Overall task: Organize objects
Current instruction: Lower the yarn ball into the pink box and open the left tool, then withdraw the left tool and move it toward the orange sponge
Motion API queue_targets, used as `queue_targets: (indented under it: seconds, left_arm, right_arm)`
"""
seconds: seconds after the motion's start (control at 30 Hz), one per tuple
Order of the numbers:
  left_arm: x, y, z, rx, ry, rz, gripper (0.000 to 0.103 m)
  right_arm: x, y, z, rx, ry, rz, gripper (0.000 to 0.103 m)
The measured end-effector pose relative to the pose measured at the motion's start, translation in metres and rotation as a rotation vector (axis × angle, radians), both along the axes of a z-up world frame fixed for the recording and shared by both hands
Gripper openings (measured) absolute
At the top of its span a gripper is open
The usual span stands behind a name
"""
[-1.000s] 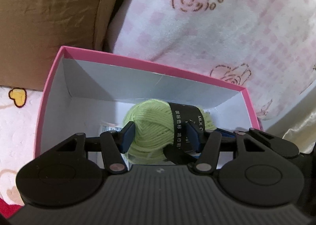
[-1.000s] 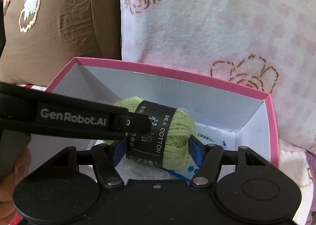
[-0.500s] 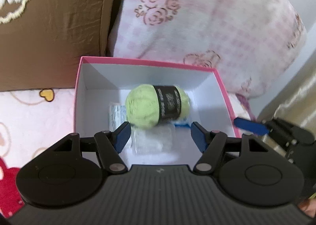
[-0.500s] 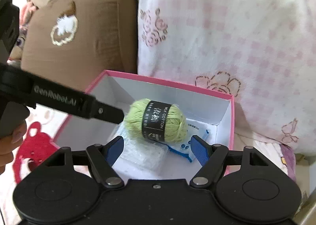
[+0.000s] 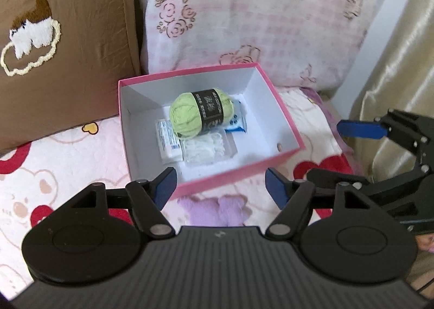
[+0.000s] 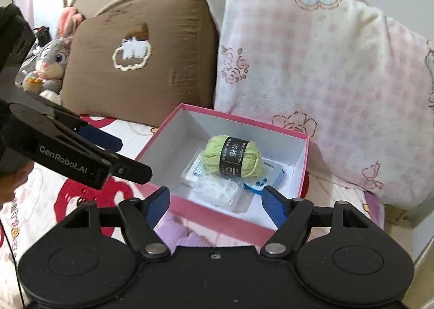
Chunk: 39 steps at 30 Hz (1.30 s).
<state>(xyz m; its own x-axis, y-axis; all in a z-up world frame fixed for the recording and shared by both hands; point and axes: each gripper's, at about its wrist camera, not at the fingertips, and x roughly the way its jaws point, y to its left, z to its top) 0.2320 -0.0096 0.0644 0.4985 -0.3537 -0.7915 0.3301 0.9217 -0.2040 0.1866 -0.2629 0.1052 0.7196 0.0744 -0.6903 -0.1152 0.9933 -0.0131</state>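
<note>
A pink box (image 5: 282,108) (image 6: 214,223) with a white inside sits open on the bed. In it lies a green yarn ball (image 5: 190,116) (image 6: 214,157) with a black band, on top of a white packet (image 5: 166,141), a clear bag of white bits (image 5: 207,147) (image 6: 217,191) and a blue-and-white packet (image 5: 238,122) (image 6: 268,176). My left gripper (image 5: 221,187) is open and empty, above the box's near edge. My right gripper (image 6: 215,203) is open and empty, also near the box's front edge. The right gripper shows at the right of the left wrist view (image 5: 379,143).
A brown cushion (image 5: 62,46) (image 6: 141,65) and a pink checked pillow (image 5: 257,19) (image 6: 320,86) stand behind the box. A grey plush rabbit (image 6: 51,65) sits at the far left. The bed cover (image 5: 54,173) has bear and heart prints. A beige curtain (image 5: 401,65) hangs at right.
Both grippers have let go of the yarn ball and pulled back and up from the box. The ball now rests inside the box on the packets.
</note>
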Motion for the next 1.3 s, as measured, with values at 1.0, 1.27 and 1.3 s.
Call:
queue_targets:
  seconds: [1.0, 1.27, 1.3]
  left_arm:
    - [-0.114, 0.012, -0.074, -0.08, 0.122, -0.072, 0.074]
    - [-0.11, 0.012, -0.109, -0.099, 0.076, 0.001, 0.083]
    - [-0.109, 0.011, -0.113, -0.09, 0.073, 0.008, 0.085]
  right_arm:
    - [-0.107, 0.04, -0.077, 0.079, 0.174, 0.147, 0.08]
    - [-0.098, 0.049, -0.126, 0.009, 0.137, 0.153, 0.083]
    - [-0.096, 0.05, -0.133, -0.002, 0.129, 0.161, 0.083]
